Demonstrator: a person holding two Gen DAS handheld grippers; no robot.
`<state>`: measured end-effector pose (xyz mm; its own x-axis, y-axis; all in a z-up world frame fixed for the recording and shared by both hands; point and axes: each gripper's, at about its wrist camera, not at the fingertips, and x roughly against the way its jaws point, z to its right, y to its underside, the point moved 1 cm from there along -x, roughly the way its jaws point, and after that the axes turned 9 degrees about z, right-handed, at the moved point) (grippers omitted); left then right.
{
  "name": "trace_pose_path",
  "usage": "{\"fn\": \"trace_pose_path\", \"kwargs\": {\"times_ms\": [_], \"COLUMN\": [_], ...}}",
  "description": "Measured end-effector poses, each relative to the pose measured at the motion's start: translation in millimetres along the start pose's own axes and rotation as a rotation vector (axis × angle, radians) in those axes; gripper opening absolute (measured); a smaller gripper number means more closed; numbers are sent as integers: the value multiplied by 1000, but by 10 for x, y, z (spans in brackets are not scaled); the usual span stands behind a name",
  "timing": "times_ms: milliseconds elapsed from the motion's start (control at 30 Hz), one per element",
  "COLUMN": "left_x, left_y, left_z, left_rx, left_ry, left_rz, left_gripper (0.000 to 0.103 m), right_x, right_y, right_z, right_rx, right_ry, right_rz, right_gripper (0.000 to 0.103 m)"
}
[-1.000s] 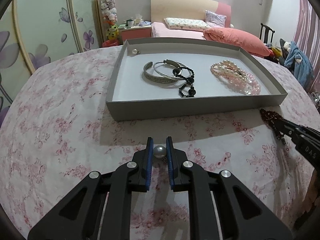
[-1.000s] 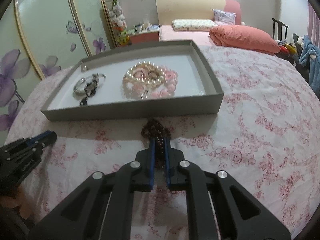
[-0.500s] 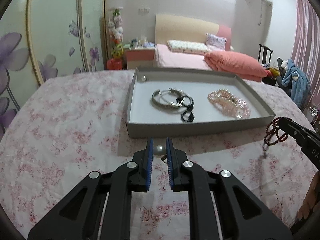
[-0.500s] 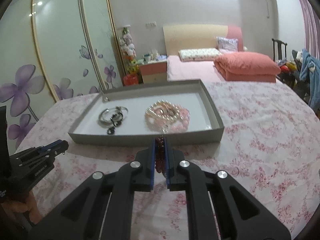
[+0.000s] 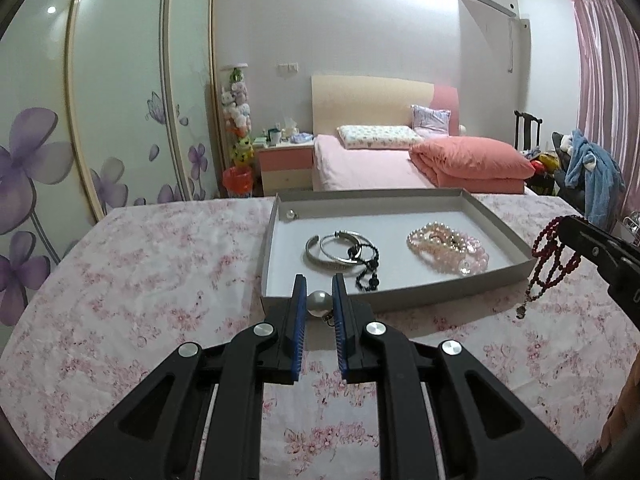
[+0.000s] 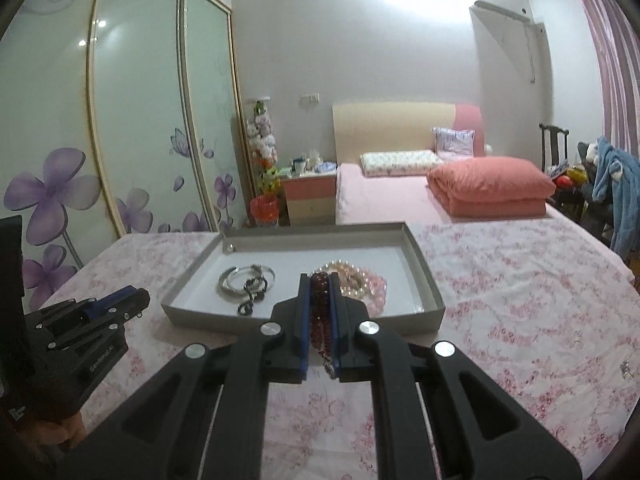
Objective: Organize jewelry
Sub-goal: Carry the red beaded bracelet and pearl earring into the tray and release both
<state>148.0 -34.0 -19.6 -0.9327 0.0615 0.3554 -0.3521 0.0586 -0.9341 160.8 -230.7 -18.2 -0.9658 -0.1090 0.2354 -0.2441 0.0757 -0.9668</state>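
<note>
Left wrist view: left gripper (image 5: 319, 300) pinches a pearl earring (image 5: 319, 303) above the floral cloth (image 5: 160, 272), just before the grey tray (image 5: 504, 236); tray holds silver bangles (image 5: 334, 250), black bead string (image 5: 370, 270), pink-and-pearl bracelets (image 5: 448, 250), small pearl stud (image 5: 291, 214) in far corner

Right wrist view: right gripper (image 6: 319, 300) clamps a dark red bead bracelet (image 6: 319, 312), near tray's front wall (image 6: 280, 322); left gripper (image 6: 120, 298) alongside, jaws unclear here

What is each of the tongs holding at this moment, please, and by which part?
The left tongs pinch a pearl earring across its pearl. The right tongs clamp a dark red bead bracelet across its bunched strands; its loops hang below.
</note>
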Motion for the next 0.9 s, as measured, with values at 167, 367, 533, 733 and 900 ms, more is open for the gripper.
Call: {"fn": "trace_pose_path", "kwargs": {"times_ms": [167,367,533,733,900], "left_x": [44,70,76,75,79], "left_y": [-37,-67,-80,-81,-131], "left_z": [21,39,27,9,5], "left_rx": [0,-3,8,13,23], "left_ry": [-1,-5,-7,-5,6], "left_rz": [29,57,66,70,89], "left_gripper": [14,14,14,14,14], "right_x": [49,63,66,52,39], "right_y": [-61,-104,-100,-93,-131], "right_z": [-56,-125,-137,-122,-115], "right_rx": [15,32,38,37,43], "right_ry": [4,5,10,14,18], "right_rz": [41,72,85,84,102], "right_gripper": [9,9,9,9,9]}}
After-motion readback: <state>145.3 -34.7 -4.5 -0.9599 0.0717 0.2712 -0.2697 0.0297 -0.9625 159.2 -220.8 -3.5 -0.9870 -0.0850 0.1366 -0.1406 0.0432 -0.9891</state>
